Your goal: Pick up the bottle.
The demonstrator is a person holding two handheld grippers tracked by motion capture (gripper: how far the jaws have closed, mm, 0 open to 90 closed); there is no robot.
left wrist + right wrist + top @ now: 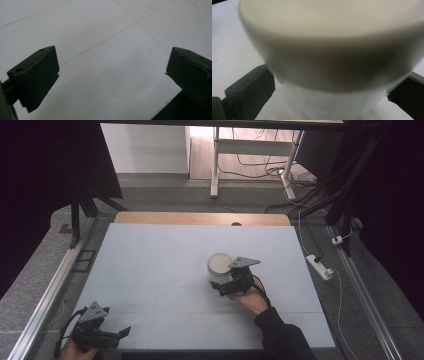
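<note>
The jar (332,50) is blurred and cut off at the frame's edges: a smooth cream lid over a white cylindrical body, mid-table (150,270). The right claw (220,286) straddles its body; whether it's touching is unclear. The left claw (112,77), at the table's near-left corner, gapes, empty.

No legible txt, labels, nos. or signs on anything in view.

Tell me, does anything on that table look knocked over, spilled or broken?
Nothing stands out. The white container stands upright near the middle of the table, its cream lid sitting level, with no spill around it. The right gripper has its jaws on either side of the container; the left gripper is open over bare table.
</note>
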